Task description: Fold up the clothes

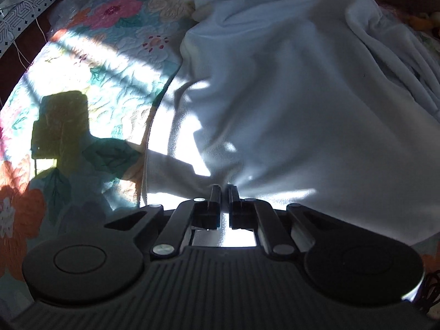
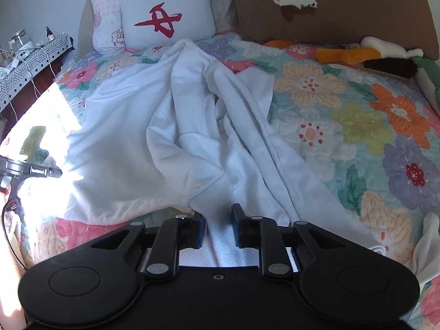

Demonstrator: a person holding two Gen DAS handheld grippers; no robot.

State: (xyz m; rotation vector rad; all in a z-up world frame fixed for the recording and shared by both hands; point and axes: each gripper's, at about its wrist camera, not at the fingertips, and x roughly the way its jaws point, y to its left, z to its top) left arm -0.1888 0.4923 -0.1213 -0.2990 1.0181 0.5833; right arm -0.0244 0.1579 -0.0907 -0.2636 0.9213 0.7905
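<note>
the white fleece garment lies spread and rumpled on the bed, over the floral quilt, with its long folds running up toward 12 o'clock, toward the pillow with the red mark. the near hem lies toward 6 o'clock in both views.

the left gripper has its fingers almost pressed together, pinching the near edge of the cloth, which puckers toward the tips. the right gripper is partly spread, with a strip of the cloth running between the fingers; whether they actually bite it i cannot tell.

judging by the nap and slack creases, it is soft, light and limp, with no stiffness to hold a fold; it should drape and drag rather than slide. best taken at the hem corners, one per gripper, well apart, so the panel hangs flat. the bunched ridge at 12 to 1 o'clock would likely need smoothing.
</note>
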